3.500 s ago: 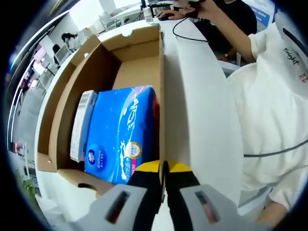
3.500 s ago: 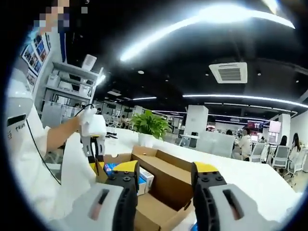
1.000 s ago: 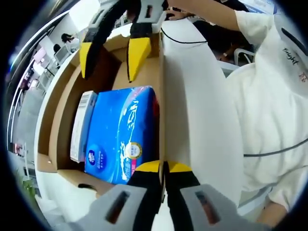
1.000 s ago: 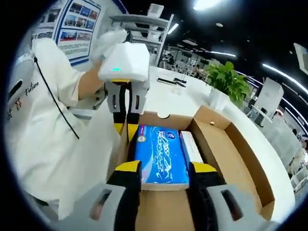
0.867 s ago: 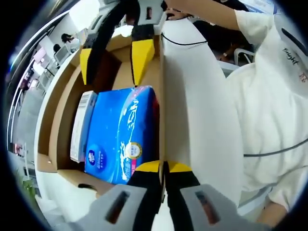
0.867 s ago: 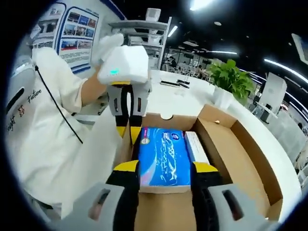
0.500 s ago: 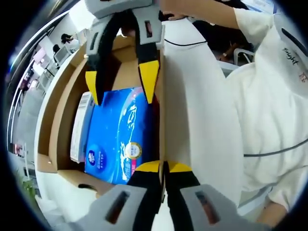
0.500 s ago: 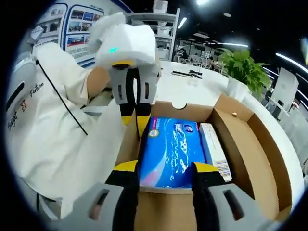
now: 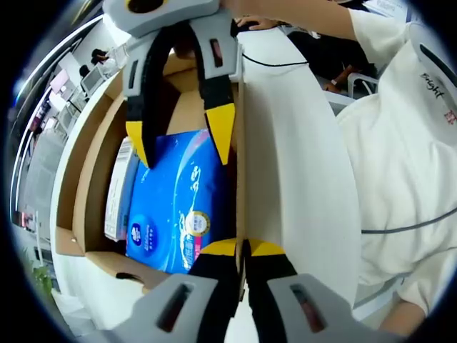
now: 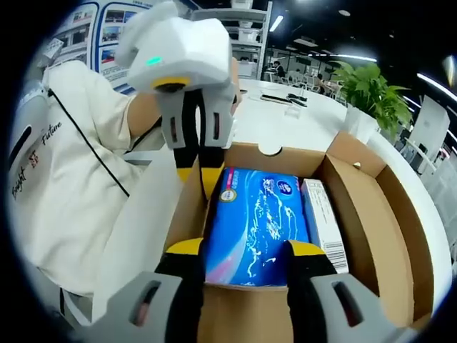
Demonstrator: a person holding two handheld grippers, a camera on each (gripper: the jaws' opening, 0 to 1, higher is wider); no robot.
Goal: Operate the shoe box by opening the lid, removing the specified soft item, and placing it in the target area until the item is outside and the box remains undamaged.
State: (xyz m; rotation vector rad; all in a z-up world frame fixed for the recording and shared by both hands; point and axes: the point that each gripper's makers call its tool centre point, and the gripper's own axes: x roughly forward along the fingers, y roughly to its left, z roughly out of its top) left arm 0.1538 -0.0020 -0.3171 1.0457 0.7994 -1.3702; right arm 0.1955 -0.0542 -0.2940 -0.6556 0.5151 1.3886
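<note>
Between the spread yellow tips of my right claw lay the near end of the blue soft pack, flat on the floor of the open shoe box; the jaws stood apart on either side of it, and I could not tell whether they touched it. Just beside the pack, on the side away from the left claw, a slim white carton lay lengthwise. At the pack's far end my left claw was closed on the box's side wall, pinching the cardboard edge between its tips. Beyond that wall hung the white lid. The box sat on a white counter.
</note>
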